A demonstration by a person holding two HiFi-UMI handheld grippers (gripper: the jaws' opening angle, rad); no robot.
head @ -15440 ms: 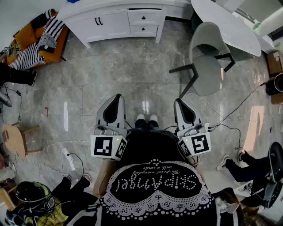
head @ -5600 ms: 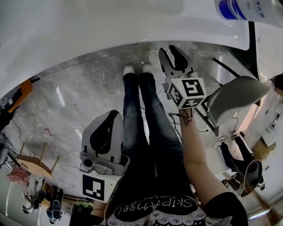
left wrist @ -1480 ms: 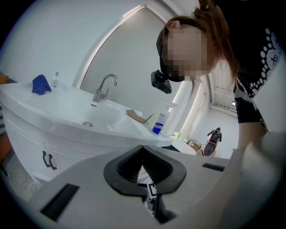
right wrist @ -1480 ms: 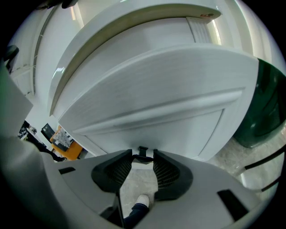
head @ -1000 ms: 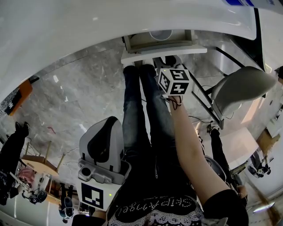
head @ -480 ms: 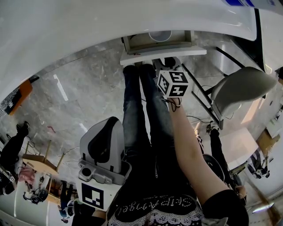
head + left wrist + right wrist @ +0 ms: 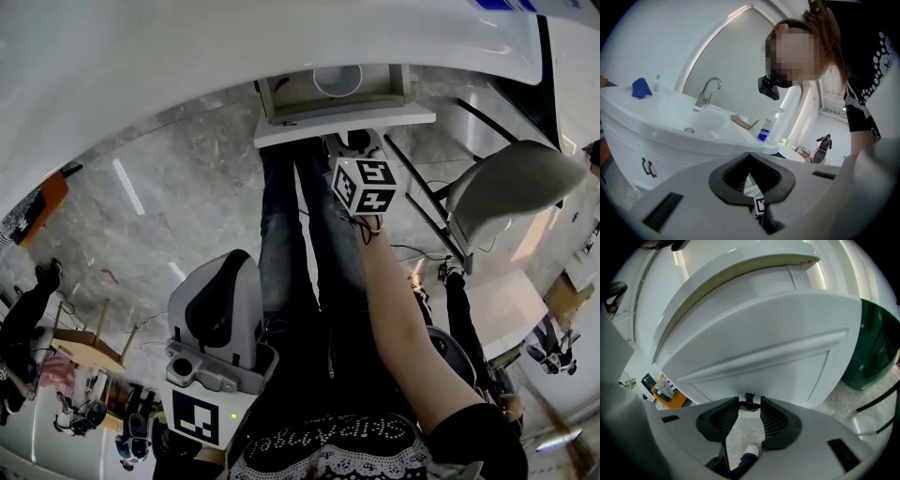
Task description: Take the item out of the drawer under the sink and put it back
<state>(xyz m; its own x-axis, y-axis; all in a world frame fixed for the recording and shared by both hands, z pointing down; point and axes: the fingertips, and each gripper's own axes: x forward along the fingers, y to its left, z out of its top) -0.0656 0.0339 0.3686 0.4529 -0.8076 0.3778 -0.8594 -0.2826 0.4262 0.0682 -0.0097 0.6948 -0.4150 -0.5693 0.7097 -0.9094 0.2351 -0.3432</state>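
The white sink cabinet (image 7: 169,66) fills the top of the head view, and beneath it the drawer (image 7: 342,116) stands pulled out towards my legs, so I judge the opening step all but done. Lifting the item out and putting it back are both left to do. The item, a pale round cup-like thing (image 7: 337,80), sits in the drawer at the middle of its back part, untouched. I cannot tell more of its shape from here. My right gripper (image 7: 750,405) is at the drawer front, its fingers (image 7: 776,420) drawn narrow and pinched on the small dark handle (image 7: 750,398), so the cup lies beyond and above them, on the far side of the front panel, well apart from their tips. My left gripper (image 7: 750,161) hangs low beside my left leg, far from the drawer, its fingers (image 7: 736,173) pressed together with nothing between them.
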